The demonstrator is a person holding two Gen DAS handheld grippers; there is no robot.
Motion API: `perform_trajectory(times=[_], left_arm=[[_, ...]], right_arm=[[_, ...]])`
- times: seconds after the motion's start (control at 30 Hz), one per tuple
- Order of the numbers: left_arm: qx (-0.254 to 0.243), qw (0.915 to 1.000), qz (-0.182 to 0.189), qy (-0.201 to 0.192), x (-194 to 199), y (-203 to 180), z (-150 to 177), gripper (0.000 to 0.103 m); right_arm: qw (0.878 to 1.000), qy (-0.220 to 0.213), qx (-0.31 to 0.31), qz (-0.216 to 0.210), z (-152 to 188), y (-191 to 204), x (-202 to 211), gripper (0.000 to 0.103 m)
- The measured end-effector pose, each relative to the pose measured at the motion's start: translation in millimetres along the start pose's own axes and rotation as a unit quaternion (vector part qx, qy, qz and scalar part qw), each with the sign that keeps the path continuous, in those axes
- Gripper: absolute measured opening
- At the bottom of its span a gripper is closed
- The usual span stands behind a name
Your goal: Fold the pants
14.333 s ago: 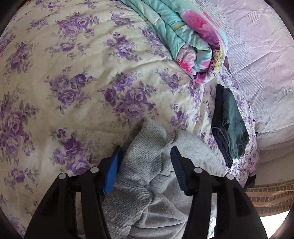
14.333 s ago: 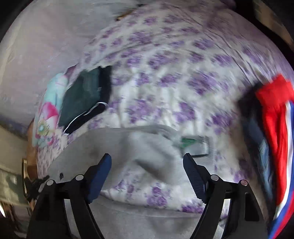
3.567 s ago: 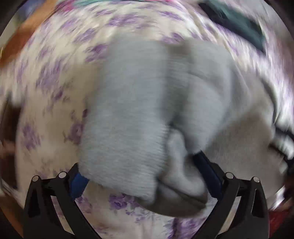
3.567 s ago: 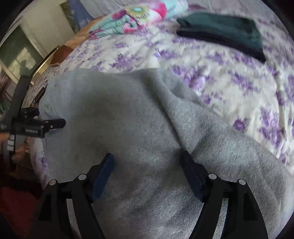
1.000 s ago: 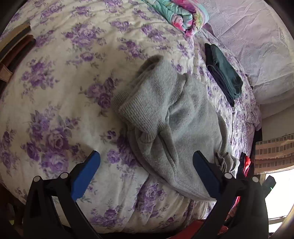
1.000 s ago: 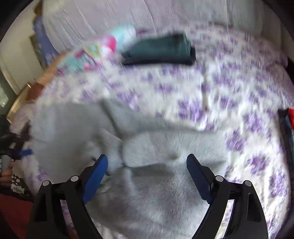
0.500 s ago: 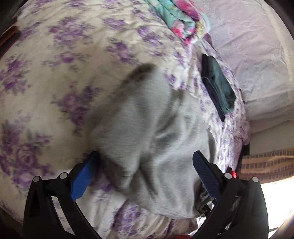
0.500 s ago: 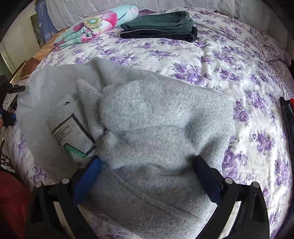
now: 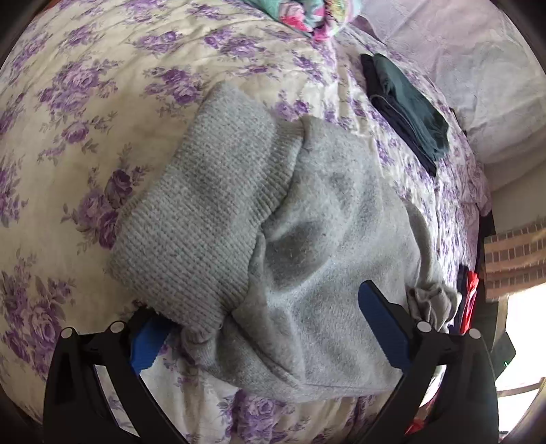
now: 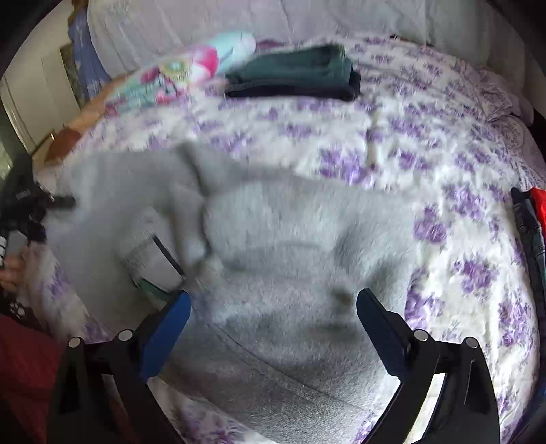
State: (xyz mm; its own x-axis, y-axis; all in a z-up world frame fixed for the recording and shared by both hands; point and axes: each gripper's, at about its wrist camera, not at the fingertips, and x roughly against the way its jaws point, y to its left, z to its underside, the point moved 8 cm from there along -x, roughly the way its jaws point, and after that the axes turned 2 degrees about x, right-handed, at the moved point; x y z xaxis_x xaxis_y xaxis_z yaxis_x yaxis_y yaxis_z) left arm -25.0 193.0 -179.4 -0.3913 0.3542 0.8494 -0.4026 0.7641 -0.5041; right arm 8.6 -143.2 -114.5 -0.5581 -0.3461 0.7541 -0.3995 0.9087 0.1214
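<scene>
The grey sweatpants (image 9: 300, 246) lie bunched on the floral bedspread (image 9: 88, 102), a ribbed cuff (image 9: 211, 218) folded over the top. My left gripper (image 9: 266, 328) is open, its blue pads on either side of the bundle's near edge, the left pad (image 9: 146, 341) partly under the cuff. In the blurred right wrist view the pants (image 10: 279, 246) fill the middle, a label (image 10: 153, 259) showing. My right gripper (image 10: 273, 324) is open, low over the cloth.
A folded dark green and black stack (image 9: 406, 106) lies farther up the bed, also in the right wrist view (image 10: 297, 75). A rolled floral blanket (image 9: 307, 13) and pale pillows (image 9: 460, 68) sit beyond. Red clothing (image 10: 539, 205) lies at the bed's right edge.
My left gripper has come down closer to the pants, and its jaws now straddle the bundle's near edge. The right view has pulled back slightly and blurred with motion.
</scene>
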Motion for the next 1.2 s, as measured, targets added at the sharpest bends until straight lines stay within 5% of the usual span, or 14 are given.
perform_trajectory(times=[0.1,0.17,0.23,0.3,0.37,0.53,0.83,0.93,1.03,1.2], left_arm=[[0.045,0.9988,0.002,-0.018,5.2,8.1,-1.4,0.092],[0.047,0.9979,-0.032,-0.029,10.5,13.7,1.4,0.066],[0.039,0.9975,-0.049,-0.033,13.9,16.4,3.1,0.053],[0.044,0.9975,-0.042,-0.036,17.6,18.9,4.1,0.041],[0.045,0.9972,-0.039,-0.045,25.8,18.5,5.0,0.029],[-0.001,0.9958,-0.046,-0.079,48.8,-7.4,7.8,0.024],[-0.11,0.9845,-0.055,-0.125,81.1,-83.7,14.4,0.023],[-0.178,0.9741,-0.036,-0.135,88.7,-133.3,21.7,0.021],[-0.271,0.9541,-0.008,-0.127,82.9,-197.4,38.8,0.021],[-0.433,0.8972,0.067,-0.052,36.4,-301.1,104.2,0.021]], right_arm=[[0.999,-0.024,0.006,0.023,-16.3,-6.6,9.8,0.1],[0.997,0.047,0.013,0.066,-2.2,-19.4,-18.8,0.1],[0.985,0.154,0.009,0.076,32.0,-30.6,-58.4,0.1],[0.992,0.11,-0.024,0.052,31.2,-36.3,-54.9,0.1],[0.991,0.124,-0.013,0.05,29.7,-35.6,-52.1,0.1],[0.998,0.035,-0.026,0.038,8.4,-42.4,-8.9,0.1],[0.987,0.001,-0.164,0.0,10.7,-91.4,10.3,0.1],[0.984,-0.01,-0.178,0.003,8.1,-102.2,14.6,0.1],[0.98,-0.019,-0.197,0.007,11.4,-115.4,19.5,0.1],[0.972,-0.031,-0.232,0.023,30.1,-139.1,34.3,0.1]])
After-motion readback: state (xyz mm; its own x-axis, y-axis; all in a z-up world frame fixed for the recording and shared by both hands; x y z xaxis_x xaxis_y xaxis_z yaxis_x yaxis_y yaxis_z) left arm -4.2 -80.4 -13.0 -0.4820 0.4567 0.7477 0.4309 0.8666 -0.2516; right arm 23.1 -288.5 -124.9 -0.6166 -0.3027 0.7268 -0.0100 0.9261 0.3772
